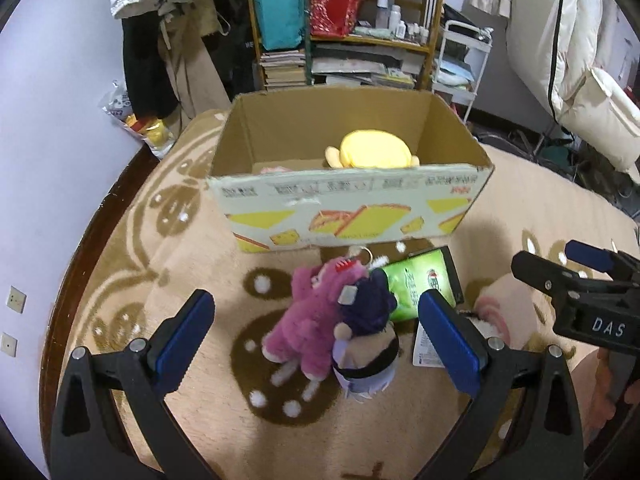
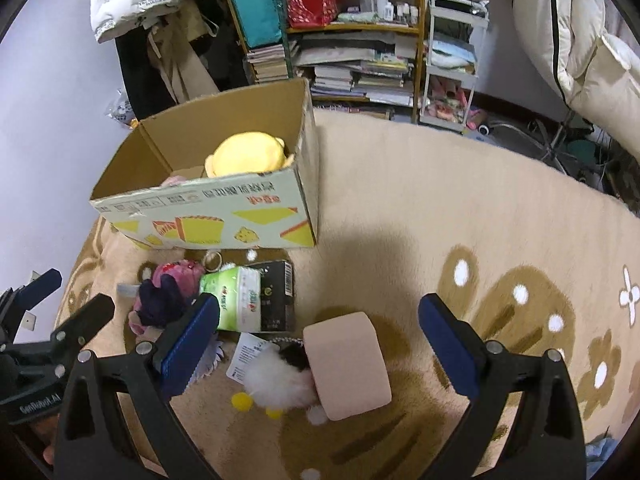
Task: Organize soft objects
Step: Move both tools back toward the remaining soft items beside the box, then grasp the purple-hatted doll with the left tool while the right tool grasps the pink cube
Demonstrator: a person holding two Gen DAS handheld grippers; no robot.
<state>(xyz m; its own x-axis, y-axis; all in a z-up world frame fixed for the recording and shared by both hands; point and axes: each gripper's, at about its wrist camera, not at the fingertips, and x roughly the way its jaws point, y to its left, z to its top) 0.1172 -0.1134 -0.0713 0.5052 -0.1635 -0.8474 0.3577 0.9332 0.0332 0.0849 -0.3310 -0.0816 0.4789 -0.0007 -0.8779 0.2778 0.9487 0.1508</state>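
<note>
An open cardboard box stands on the blanket, with a yellow plush inside; the box and yellow plush also show in the right wrist view. In front of it lie a pink plush and a purple-haired doll. My left gripper is open around them, above. My right gripper is open over a beige roll and a white fluffy plush. The right gripper also shows in the left wrist view.
A green tissue pack and a black packet lie by the box. A paper tag lies near the white plush. A cluttered bookshelf, a white cart and hanging clothes stand behind the bed.
</note>
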